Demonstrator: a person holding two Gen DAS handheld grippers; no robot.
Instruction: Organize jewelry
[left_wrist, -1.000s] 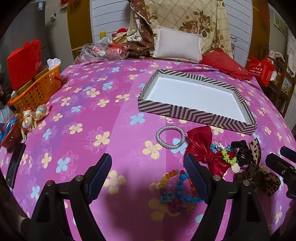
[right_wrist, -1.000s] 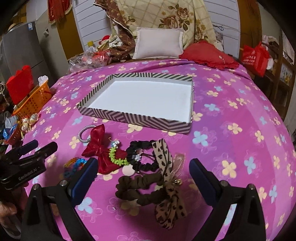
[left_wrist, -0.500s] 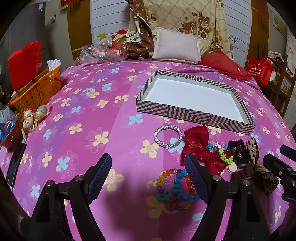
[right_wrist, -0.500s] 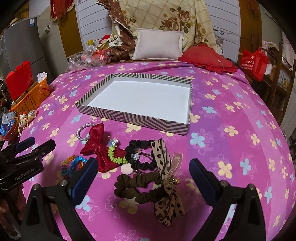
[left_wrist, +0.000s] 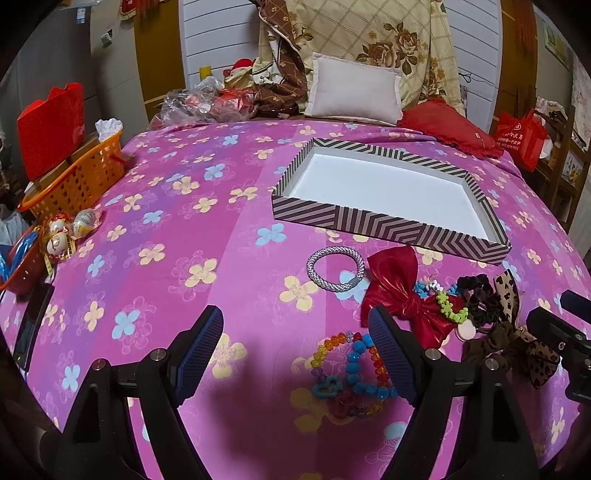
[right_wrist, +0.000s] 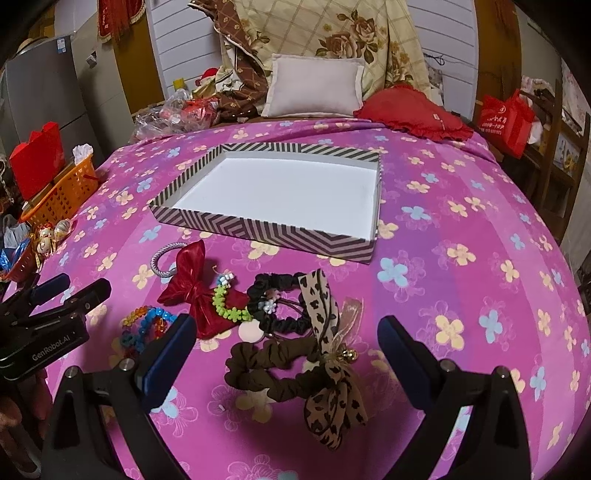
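Note:
An empty striped box (left_wrist: 391, 227) (right_wrist: 266, 230) with a white floor lies on the pink flowered bedspread. In front of it lies a heap of accessories: a silver bracelet (left_wrist: 334, 269) (right_wrist: 162, 258), a red bow (left_wrist: 400, 291) (right_wrist: 192, 288), a green bead bracelet (right_wrist: 225, 306), a black scrunchie (right_wrist: 280, 310), a brown scrunchie (right_wrist: 273, 369), a leopard bow (right_wrist: 328, 354) and coloured bead bracelets (left_wrist: 351, 369) (right_wrist: 147, 328). My left gripper (left_wrist: 295, 339) hovers open, left of the bead bracelets. My right gripper (right_wrist: 286, 350) hovers open over the scrunchies. Neither holds anything.
An orange basket (left_wrist: 74, 177) with a red bag (left_wrist: 51, 125) stands at the bed's left edge, beside small ornaments (left_wrist: 70, 229). Pillows (left_wrist: 354, 88) and a red cushion (left_wrist: 447, 125) lie at the head. A dark flat device (left_wrist: 33, 325) lies near left.
Both views have drawn back and up a little: the box and the heap of accessories sit slightly further off. Both grippers stay open and empty.

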